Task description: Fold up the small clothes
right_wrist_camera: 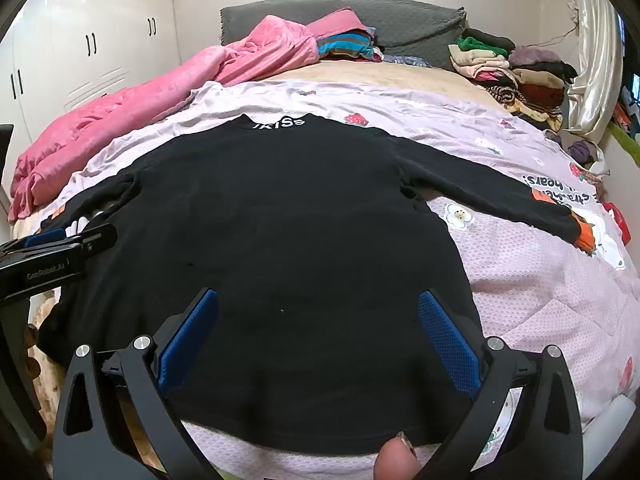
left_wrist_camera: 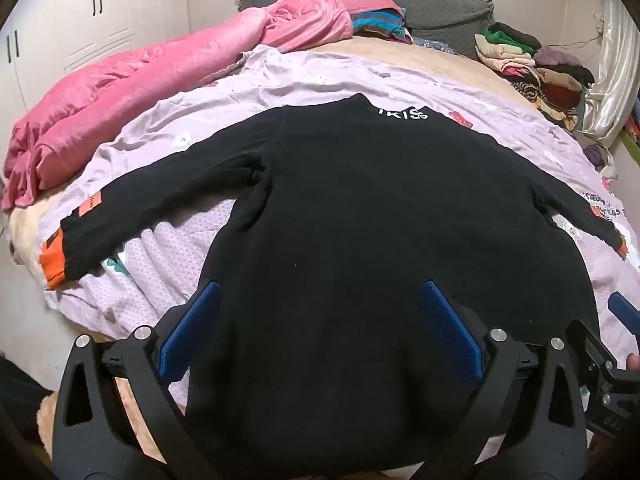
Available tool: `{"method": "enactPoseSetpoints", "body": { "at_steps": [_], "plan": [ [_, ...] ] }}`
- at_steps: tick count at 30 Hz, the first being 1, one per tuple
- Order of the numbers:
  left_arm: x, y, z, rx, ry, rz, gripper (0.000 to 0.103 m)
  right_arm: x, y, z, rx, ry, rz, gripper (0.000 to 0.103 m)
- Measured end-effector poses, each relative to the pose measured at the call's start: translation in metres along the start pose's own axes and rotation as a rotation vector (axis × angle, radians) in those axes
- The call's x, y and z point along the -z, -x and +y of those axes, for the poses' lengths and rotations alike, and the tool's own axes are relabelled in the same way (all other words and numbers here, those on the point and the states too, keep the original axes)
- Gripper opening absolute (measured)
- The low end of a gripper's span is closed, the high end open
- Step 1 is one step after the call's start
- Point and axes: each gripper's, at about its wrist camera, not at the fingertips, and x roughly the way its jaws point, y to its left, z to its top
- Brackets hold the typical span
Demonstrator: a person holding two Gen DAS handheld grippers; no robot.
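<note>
A small black long-sleeved top point(left_wrist_camera: 360, 208) lies spread flat on the bed, collar with white lettering point(left_wrist_camera: 404, 113) at the far end, both sleeves out to the sides with orange cuffs point(left_wrist_camera: 52, 266). It also shows in the right wrist view point(right_wrist_camera: 280, 220). My left gripper point(left_wrist_camera: 318, 292) is open above the top's lower left part, holding nothing. My right gripper point(right_wrist_camera: 318, 300) is open above the lower right part, near the hem, holding nothing. The left gripper point(right_wrist_camera: 52, 248) also shows at the left edge of the right wrist view.
The top rests on a lilac printed quilt point(right_wrist_camera: 540, 272). A crumpled pink blanket point(left_wrist_camera: 120, 92) lies along the left. Grey pillows point(left_wrist_camera: 420, 4) and piles of folded clothes point(left_wrist_camera: 532, 68) sit at the bed's far end and right. White wardrobes point(right_wrist_camera: 92, 40) stand left.
</note>
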Motion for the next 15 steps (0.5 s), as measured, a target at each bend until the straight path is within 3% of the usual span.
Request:
{"method": "enactPoseSetpoints", "body": {
  "at_steps": [15],
  "plan": [
    [0.0003, 0.0003, 0.0004, 0.007, 0.0, 0.0, 0.094, 0.0008, 0.0011, 0.0002, -0.004, -0.002, -0.004, 0.099]
  ]
}}
